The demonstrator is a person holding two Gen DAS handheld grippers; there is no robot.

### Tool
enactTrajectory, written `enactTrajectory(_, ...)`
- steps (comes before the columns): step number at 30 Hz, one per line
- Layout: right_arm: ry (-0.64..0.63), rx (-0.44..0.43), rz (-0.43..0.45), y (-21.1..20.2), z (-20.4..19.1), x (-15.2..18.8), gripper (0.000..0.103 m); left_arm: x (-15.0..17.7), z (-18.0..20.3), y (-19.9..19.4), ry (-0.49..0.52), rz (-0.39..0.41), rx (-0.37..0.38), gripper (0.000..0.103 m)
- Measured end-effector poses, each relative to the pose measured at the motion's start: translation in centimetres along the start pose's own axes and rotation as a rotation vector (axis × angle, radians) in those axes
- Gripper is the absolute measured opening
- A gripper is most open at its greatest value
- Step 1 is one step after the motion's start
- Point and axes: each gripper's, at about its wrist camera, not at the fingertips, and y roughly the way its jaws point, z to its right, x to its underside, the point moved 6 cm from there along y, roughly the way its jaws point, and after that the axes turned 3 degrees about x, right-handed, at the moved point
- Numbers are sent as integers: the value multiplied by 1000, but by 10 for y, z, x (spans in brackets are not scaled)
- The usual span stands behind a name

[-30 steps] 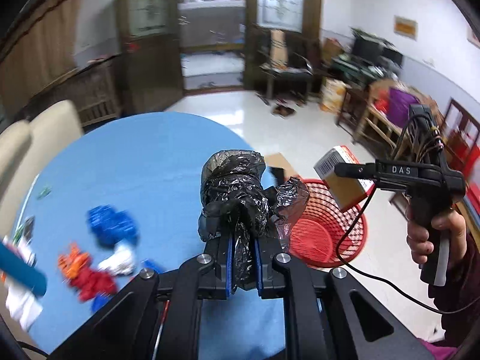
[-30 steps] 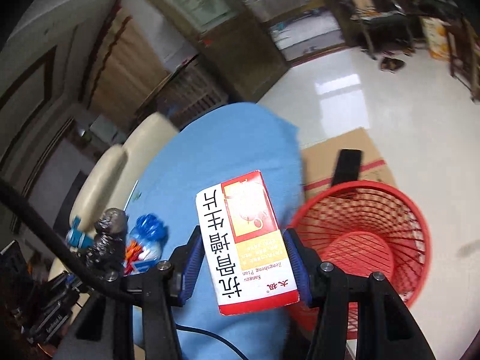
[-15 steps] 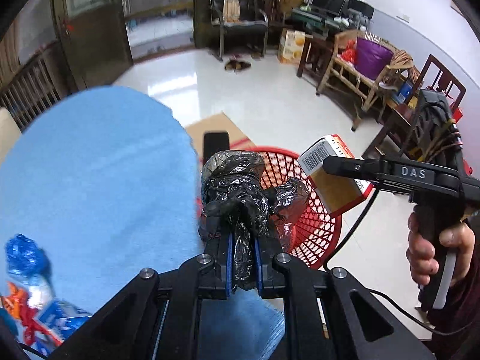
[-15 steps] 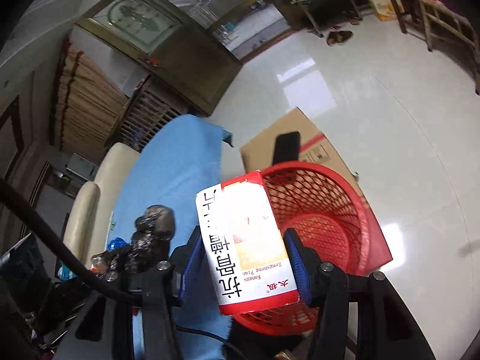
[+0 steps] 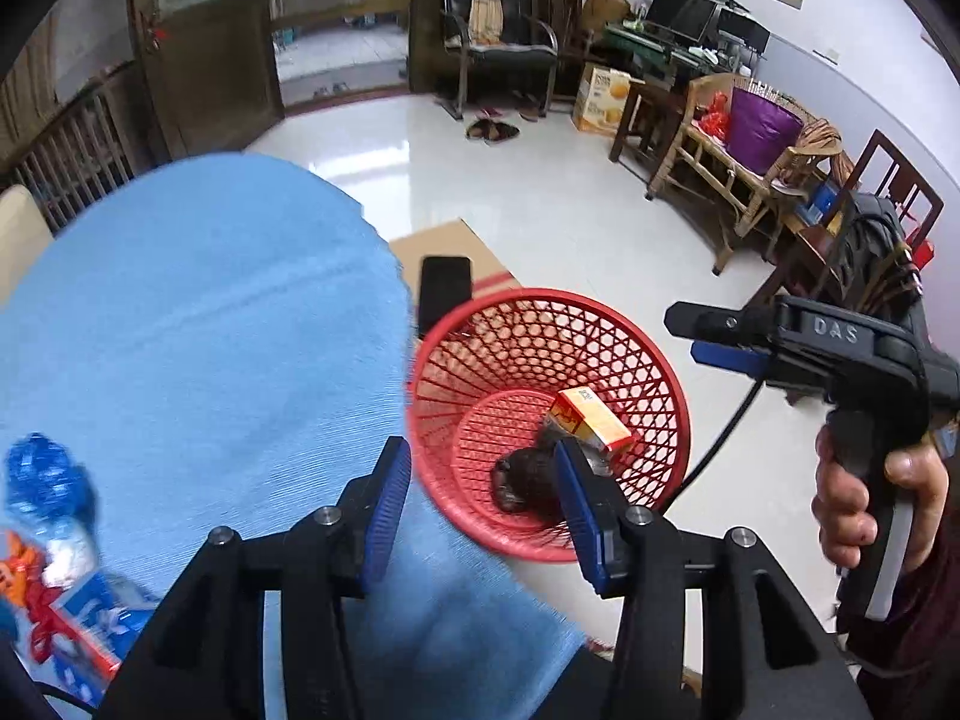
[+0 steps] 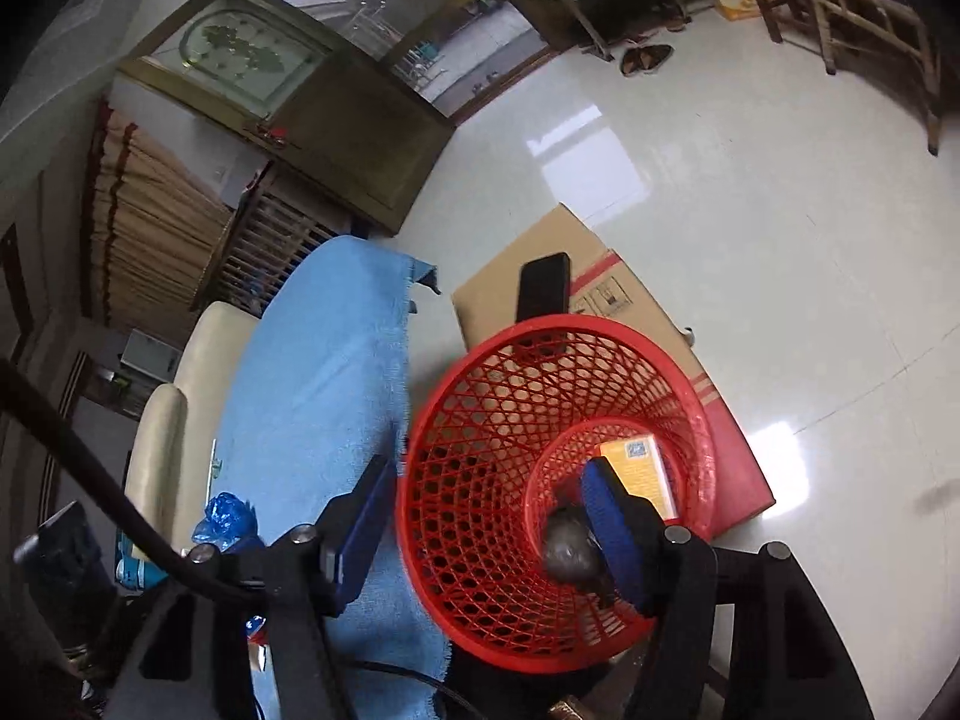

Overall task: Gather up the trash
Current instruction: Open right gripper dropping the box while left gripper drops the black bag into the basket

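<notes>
A red mesh basket (image 5: 648, 360) stands on the floor beside the blue-clothed table (image 5: 180, 330); it also shows in the right wrist view (image 6: 480, 420). Inside lie a crumpled black plastic bag (image 5: 522, 474) (image 6: 567, 552) and a yellow-and-red carton (image 5: 591, 420) (image 6: 639, 471). My left gripper (image 5: 480, 504) is open and empty above the table edge and basket rim. My right gripper (image 6: 486, 525) is open and empty over the basket; it also shows at the right of the left wrist view (image 5: 714, 336).
Blue and red wrappers (image 5: 48, 516) lie on the table at the left. A flat cardboard box (image 6: 570, 288) with a black phone (image 6: 543, 288) lies behind the basket. Wooden chairs (image 5: 720, 150) and clutter line the far wall. A cream chair (image 6: 180, 408) stands behind the table.
Both grippers opened. The black bag left my left gripper and the carton left my right gripper; both now lie in the red basket.
</notes>
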Motion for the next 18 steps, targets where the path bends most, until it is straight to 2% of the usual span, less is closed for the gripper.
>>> enactTrajectory(2,-29,-7,6,-2,-10,1,68,7,-2,-17,19,24,-21,51)
enactTrajectory(4,-54,-11,6,-1,-21,3,68,17,-7,-36,27,55,-49,57)
enactTrajectory(8,-125,-33,-16,6,-53,13,68,36,-25,-71,-2,115,-89,59)
enactTrajectory(13,-219,-67,-77,25,-102,37,68,69,-67,-117,-91,190,-183,62)
enactTrajectory(18,-343,-106,-154,46,-156,71,68,117,-132,-152,-277,223,-275,64)
